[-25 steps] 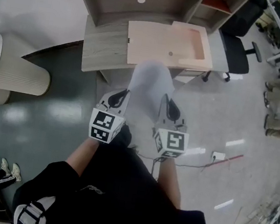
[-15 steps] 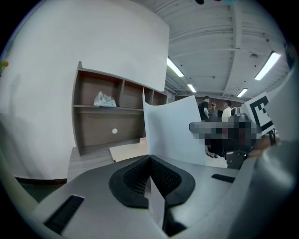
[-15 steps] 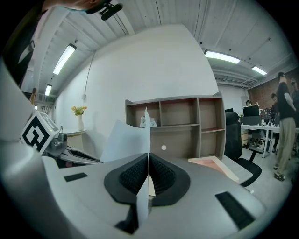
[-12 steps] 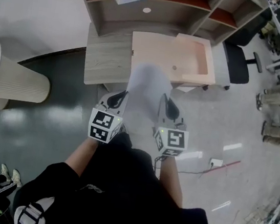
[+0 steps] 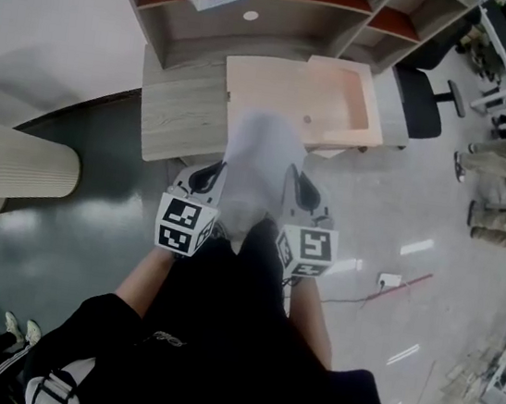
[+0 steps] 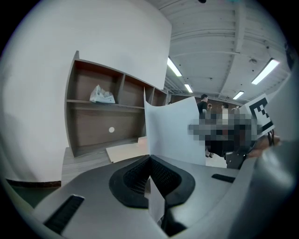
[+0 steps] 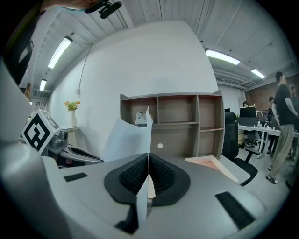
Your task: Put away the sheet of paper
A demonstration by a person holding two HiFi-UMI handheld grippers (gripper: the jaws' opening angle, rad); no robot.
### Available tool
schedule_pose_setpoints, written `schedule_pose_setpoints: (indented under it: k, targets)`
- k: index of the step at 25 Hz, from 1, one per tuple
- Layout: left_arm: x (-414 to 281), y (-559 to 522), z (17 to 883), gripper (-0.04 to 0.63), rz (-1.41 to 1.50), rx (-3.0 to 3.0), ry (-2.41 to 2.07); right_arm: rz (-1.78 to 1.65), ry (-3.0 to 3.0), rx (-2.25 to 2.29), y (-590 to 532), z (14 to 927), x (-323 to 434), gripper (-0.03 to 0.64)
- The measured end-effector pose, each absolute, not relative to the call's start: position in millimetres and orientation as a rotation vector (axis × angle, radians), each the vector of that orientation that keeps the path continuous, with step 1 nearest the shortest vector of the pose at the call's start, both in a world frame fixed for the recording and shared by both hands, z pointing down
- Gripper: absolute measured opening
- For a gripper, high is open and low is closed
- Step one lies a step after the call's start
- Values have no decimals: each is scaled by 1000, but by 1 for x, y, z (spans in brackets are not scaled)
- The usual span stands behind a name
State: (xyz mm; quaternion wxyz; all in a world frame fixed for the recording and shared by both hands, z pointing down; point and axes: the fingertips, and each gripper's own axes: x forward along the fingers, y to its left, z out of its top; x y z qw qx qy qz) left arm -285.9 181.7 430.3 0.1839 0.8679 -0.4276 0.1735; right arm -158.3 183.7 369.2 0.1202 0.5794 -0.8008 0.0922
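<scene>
Clamping my left gripper (image 5: 208, 177) and right gripper (image 5: 300, 186) shut on the sheet of paper (image 5: 257, 161), I hold it between them; its far edge overlaps the pink tray (image 5: 348, 93) on the desk (image 5: 174, 113) more than a second ago.

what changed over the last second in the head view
The left hand-held gripper and right hand-held gripper carried the sheet of paper forward toward the desk. Its far edge now reaches further over the near edge of the pink tray. Nothing was taken or let go: both stay shut on the sheet's side edges.
</scene>
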Motion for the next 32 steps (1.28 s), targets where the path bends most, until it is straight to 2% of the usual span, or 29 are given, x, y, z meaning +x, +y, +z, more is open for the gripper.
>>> schedule_pose_setpoints:
  k: [17,32]
  targets:
    - [-273,141,441,44,526,2385,-1272,285,-2404,1593,134,380,-144,17]
    - [-209,78,448,44,596,2306,-1303,391,-2444,1517,62,396,-75,17]
